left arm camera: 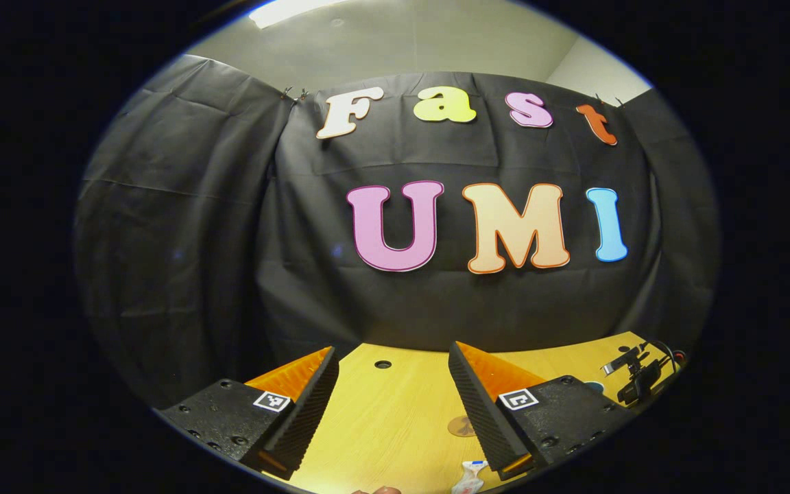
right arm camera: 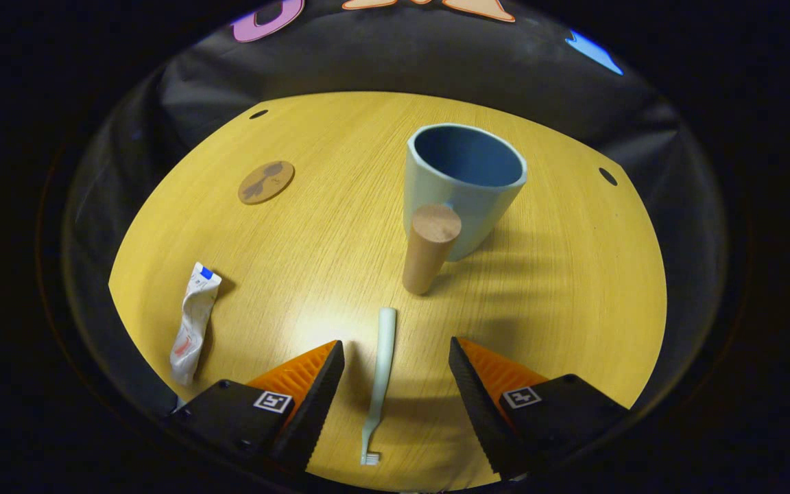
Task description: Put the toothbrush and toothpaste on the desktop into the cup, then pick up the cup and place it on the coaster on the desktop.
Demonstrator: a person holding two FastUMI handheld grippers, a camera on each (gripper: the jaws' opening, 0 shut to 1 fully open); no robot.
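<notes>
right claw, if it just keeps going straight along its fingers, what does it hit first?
Likely the toothbrush, lying on the desktop between the open right claw fingers. Beyond it stand the wooden handle and cup. Claw height is unclear.

- In your right gripper view, the toothbrush [right arm camera: 378, 384] lies on the table [right arm camera: 573, 288], in front of the cup [right arm camera: 463, 189].
- The toothpaste [right arm camera: 191, 322] lies far left.
- The coaster [right arm camera: 266, 182] sits behind it.

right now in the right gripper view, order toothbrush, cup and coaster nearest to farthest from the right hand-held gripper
1. toothbrush, lying between the open fingers of the right hand-held gripper
2. cup, ahead, slightly right, wooden handle facing the gripper
3. coaster, far left, flat on the desktop
</notes>
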